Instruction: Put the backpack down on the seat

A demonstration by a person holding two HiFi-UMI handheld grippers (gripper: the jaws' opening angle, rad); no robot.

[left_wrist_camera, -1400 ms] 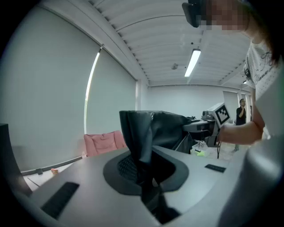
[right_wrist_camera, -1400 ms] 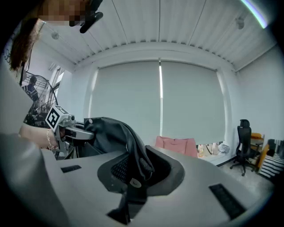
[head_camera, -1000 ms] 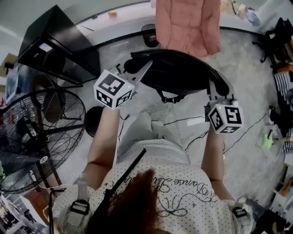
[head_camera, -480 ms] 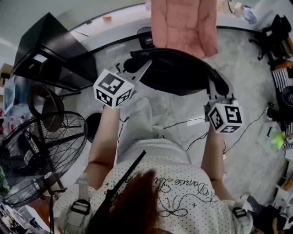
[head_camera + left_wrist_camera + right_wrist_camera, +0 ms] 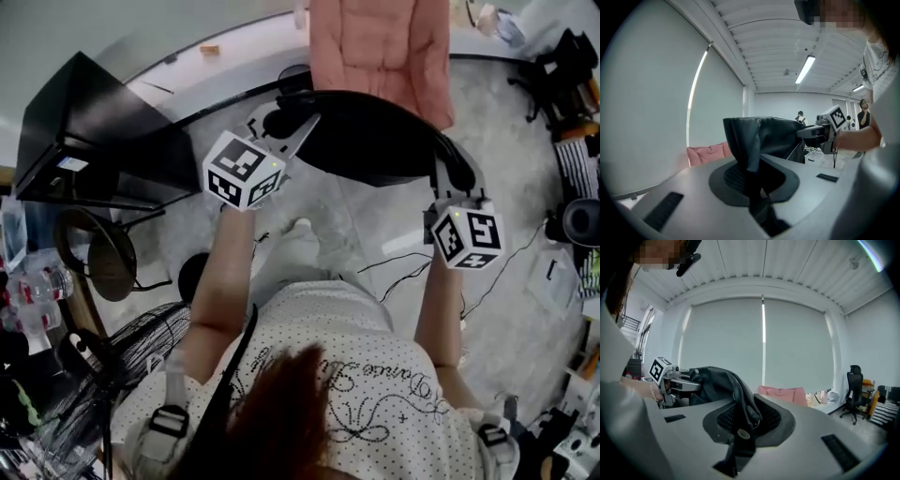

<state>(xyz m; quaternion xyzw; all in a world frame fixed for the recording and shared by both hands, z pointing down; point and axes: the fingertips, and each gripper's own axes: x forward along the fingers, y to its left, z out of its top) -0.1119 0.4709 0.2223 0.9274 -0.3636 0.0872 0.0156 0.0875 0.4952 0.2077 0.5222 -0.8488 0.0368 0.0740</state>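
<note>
Left gripper view: left gripper (image 5: 757,197) jaws nearly together, pinching a gathered fold of the black backpack (image 5: 764,133). Right gripper view: right gripper (image 5: 739,430) jaws likewise clamped on a strap-like edge of it; a round stud and a zip pull sit just past the pads.

Bag: black, smooth, leather-look, creased and slack.

Head view: it hangs in the air between both grippers. Long axis runs left to right across the person, roughly level. Far edge is near the pink sofa (image 5: 380,47), with grey floor (image 5: 506,309) beneath.

Writing: cursive print on the white dotted shirt (image 5: 356,375); first word reads "Dance", rest unclear. Marker cubes (image 5: 242,169) carry black-and-white squares.
</note>
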